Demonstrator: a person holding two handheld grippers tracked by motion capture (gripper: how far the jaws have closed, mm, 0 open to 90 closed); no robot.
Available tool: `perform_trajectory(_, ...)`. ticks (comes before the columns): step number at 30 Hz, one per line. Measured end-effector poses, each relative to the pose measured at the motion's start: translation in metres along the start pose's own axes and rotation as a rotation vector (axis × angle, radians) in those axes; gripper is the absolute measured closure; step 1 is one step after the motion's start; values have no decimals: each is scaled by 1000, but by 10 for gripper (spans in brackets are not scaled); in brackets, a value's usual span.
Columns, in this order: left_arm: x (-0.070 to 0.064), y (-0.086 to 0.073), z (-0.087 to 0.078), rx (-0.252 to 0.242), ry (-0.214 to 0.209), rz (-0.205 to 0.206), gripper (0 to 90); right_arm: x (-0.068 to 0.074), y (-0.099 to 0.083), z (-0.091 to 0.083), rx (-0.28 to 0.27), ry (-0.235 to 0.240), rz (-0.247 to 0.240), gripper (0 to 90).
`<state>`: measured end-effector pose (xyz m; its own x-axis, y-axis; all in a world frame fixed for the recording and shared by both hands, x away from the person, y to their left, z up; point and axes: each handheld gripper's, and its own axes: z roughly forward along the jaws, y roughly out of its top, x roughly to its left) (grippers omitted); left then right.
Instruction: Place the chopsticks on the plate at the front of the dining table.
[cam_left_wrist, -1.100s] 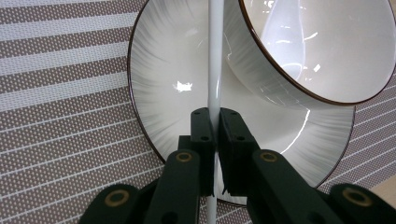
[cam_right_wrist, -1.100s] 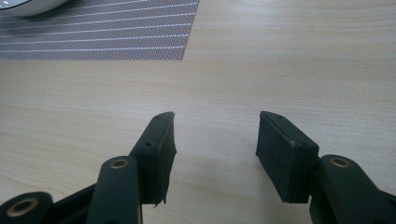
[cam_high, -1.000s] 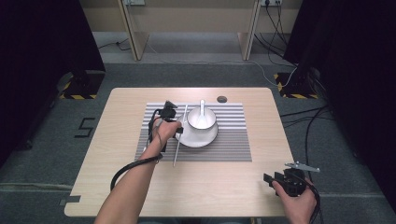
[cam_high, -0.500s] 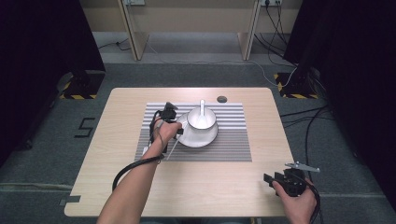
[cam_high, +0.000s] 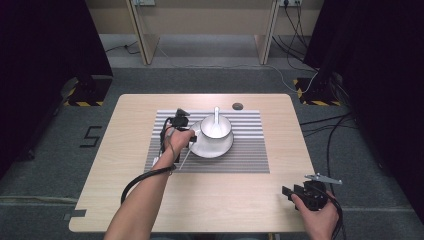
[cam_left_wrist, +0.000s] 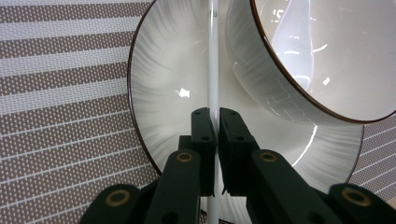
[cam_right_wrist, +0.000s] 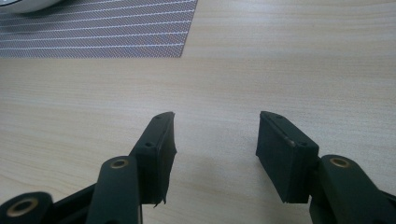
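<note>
While my left hand-held gripper (cam_left_wrist: 214, 122) clamps the white chopstick (cam_left_wrist: 213, 70) running lengthwise away over the plate (cam_left_wrist: 159, 88), left of the bowl (cam_left_wrist: 327, 56), my right hand-held gripper (cam_right_wrist: 215, 140) idles open, well apart.

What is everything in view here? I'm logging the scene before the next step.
placemat: one, grey-and-white striped, centre of table.
plate: one, white, dark rim, on the placemat.
bowl: one, white, on the plate.
spoon: one, white, in the bowl.
white rod: one, over the plate beside the bowl.
dark disc: one, far table edge.
table: one, light wood.
left tongs: black, shut on the white rod.
right tongs: black, open, over bare table near the front right corner.
</note>
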<state>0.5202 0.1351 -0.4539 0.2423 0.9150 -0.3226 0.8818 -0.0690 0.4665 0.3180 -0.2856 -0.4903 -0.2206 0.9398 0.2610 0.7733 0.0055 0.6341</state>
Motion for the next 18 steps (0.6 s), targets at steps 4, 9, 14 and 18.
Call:
perform_trajectory(4,0,-1,-1,-11,-4,-5,851,0,0,0,1,0,0,470)
perform_trajectory(9,2,0,-1,-25,6,-14,851,0,0,0,1,0,-1,470)
perform_trajectory(14,2,1,1,-41,11,-21,851,-1,0,1,5,-1,-3,469)
perform_trajectory(18,2,2,3,-39,28,-25,851,-1,0,1,3,0,-2,469)
